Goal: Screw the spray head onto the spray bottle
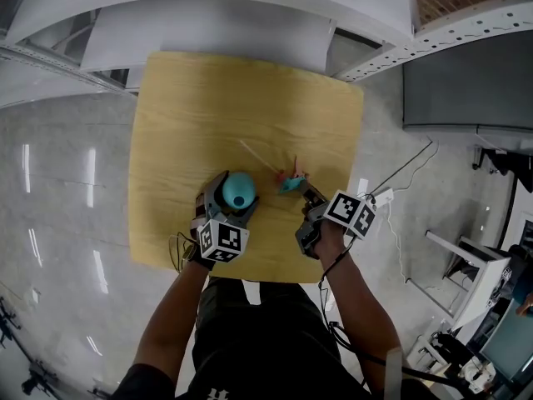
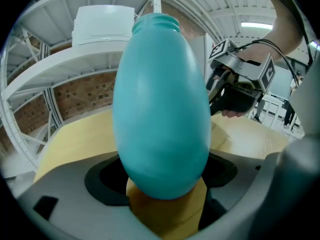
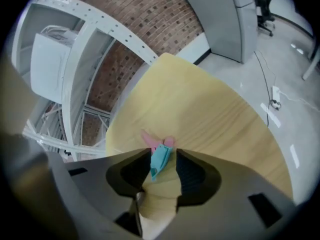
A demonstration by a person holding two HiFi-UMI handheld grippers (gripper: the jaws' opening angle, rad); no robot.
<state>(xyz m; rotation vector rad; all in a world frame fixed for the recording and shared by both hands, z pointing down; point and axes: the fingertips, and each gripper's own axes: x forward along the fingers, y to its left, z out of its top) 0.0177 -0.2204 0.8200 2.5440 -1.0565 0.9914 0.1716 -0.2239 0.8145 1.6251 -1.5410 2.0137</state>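
Note:
My left gripper (image 1: 227, 210) is shut on a teal spray bottle (image 1: 239, 190), which stands upright near the front of the wooden table (image 1: 208, 98). In the left gripper view the bottle (image 2: 160, 109) fills the middle with its threaded neck bare and open on top. The spray head (image 1: 291, 182), teal with a pink trigger and a thin dip tube, lies on the table to the bottle's right. My right gripper (image 1: 305, 192) points down at it. In the right gripper view the spray head (image 3: 160, 159) sits between the open jaws, with a gap at the right pad.
White metal racking (image 1: 250, 15) runs behind the table's far edge. A grey cabinet (image 1: 466, 82) stands at the right, with cables (image 1: 400, 223) on the glossy floor beside the table. A white stand (image 1: 466, 282) is at the lower right.

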